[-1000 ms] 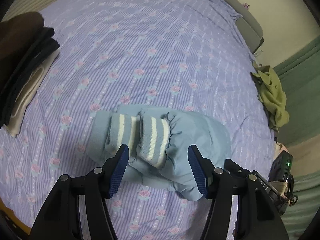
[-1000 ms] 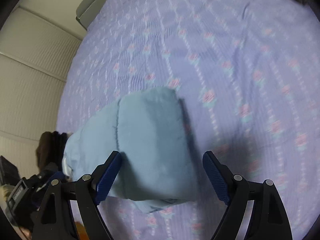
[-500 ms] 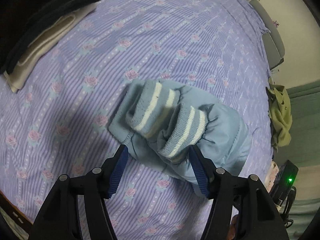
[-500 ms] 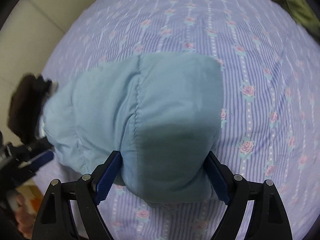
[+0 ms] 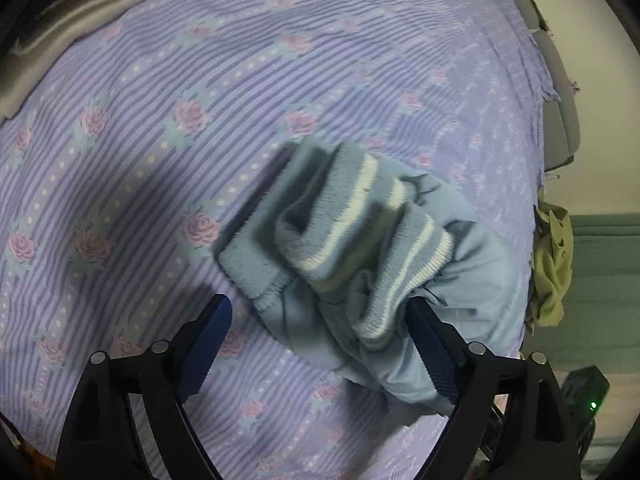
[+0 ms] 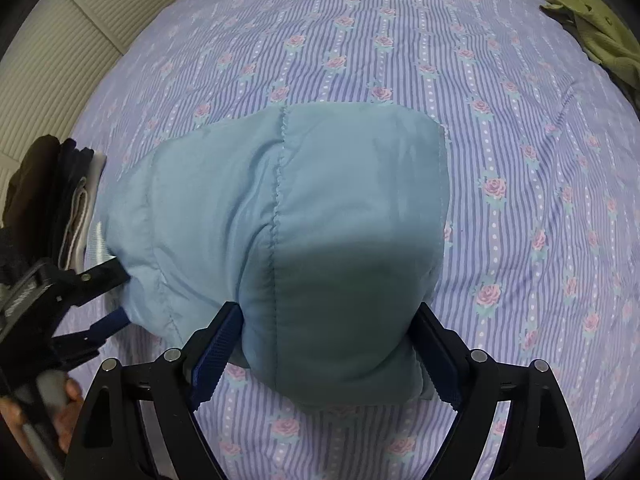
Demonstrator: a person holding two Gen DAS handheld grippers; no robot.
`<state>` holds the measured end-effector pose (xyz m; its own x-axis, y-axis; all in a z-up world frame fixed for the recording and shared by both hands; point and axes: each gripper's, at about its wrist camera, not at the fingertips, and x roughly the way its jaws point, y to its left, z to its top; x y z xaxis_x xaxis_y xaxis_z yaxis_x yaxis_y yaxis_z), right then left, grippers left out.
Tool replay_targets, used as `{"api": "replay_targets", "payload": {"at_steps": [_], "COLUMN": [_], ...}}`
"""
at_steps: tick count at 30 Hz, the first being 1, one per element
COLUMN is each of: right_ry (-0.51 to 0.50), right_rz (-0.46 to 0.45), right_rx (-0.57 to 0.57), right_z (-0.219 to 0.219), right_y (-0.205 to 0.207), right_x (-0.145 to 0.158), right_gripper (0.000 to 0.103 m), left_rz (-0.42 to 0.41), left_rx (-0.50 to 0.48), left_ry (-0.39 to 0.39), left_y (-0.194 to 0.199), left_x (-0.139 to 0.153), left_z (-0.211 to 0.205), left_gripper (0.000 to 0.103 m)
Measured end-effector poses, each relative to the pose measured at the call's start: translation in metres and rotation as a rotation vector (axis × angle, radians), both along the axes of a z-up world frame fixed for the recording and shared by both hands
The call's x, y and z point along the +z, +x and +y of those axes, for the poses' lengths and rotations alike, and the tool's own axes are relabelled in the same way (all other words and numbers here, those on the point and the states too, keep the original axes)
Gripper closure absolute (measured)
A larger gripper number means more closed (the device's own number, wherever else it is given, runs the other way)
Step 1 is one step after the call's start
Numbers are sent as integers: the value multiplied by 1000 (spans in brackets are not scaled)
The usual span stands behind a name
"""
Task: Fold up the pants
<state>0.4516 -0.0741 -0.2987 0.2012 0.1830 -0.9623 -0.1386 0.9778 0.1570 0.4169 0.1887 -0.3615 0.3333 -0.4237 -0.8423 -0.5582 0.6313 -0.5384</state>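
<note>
Left gripper (image 5: pixel 320 344) jaws now opening; half second ago narrower around striped cuffs (image 5: pixel 368 240). Cuffs between jaws, left pad clear: cuff end released.

Right gripper (image 6: pixel 324 356) jaws wide, also opening, straddling pants (image 6: pixel 320 208) fold end; grip cannot tell.

Pants folded on bed (image 6: pixel 520 120). In right view long axis runs left-right: cuffs left, fold right. Fold judged nearly done.
</note>
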Motion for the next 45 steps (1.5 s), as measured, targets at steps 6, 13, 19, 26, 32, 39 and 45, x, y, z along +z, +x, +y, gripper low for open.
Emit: {"api": "replay_targets", "payload": {"at_steps": [6, 13, 19, 26, 32, 39, 45], "right_ry": [57, 136, 99, 105, 404, 385, 323], "right_rz": [11, 18, -48, -91, 153, 123, -23], "right_rx": [6, -37, -37, -117, -307, -266, -177], "right_z": [-8, -27, -29, -45, -71, -68, -67], "right_y": [3, 12, 1, 20, 37, 26, 2], "right_x": [-3, -9, 14, 10, -54, -24, 42], "right_gripper": [11, 11, 11, 9, 10, 48, 52], "left_rz": [0, -14, -41, -64, -73, -105, -206], "left_rx": [45, 28, -6, -37, -138, -180, -208], "left_ry": [-89, -111, -106, -76, 52, 120, 170], "left_y": [1, 9, 21, 19, 23, 26, 4], "left_x": [-23, -37, -28, -17, 2, 31, 82], "left_z": [1, -2, -3, -3, -13, -31, -42], "left_gripper": [10, 7, 28, 44, 51, 56, 56]}}
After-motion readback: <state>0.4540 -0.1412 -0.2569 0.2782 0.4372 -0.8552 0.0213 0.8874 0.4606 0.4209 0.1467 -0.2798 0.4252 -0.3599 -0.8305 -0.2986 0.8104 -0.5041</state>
